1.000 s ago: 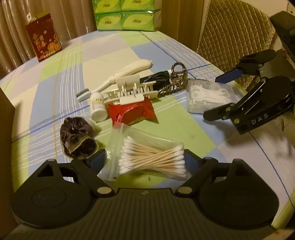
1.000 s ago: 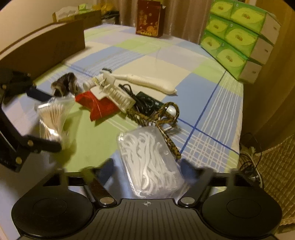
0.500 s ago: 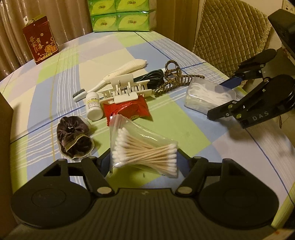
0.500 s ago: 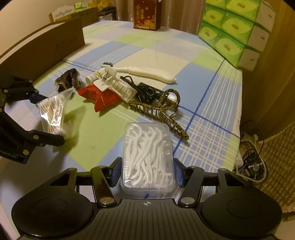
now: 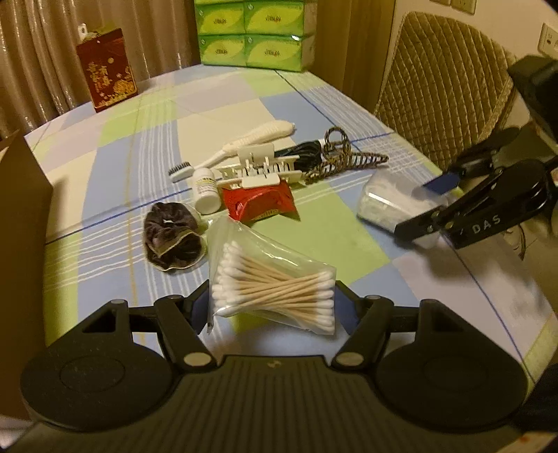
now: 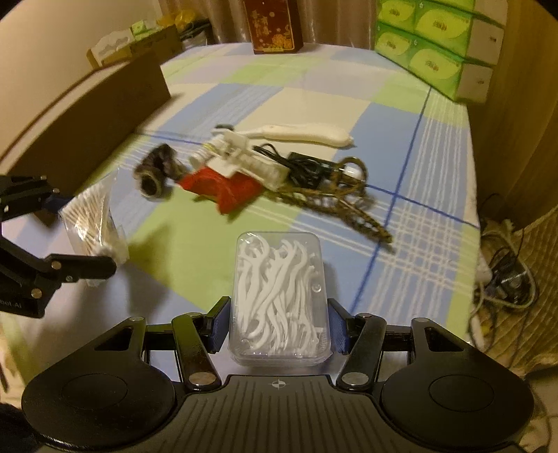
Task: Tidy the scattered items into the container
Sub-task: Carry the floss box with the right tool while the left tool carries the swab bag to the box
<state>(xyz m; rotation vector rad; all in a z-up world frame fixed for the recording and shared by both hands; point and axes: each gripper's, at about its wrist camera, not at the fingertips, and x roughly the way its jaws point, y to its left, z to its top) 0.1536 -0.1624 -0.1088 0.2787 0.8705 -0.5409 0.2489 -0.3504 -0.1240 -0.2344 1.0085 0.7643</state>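
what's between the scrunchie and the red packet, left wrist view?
The white pill bottle lies on the tablecloth between the dark scrunchie and the red packet, toward their far side; left wrist view shows it.

Bagged cotton swabs and boxed floss picks held aloft.

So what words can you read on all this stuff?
"DAS": white letters on the right gripper, seen from the left wrist view.
"Al", the end of a cut-off word: on the left gripper, right wrist view.
Red box: gold characters, too blurred to read.
Green tissue packs: logo too small.
White bottle: label too blurred.
Red packet: print unreadable.
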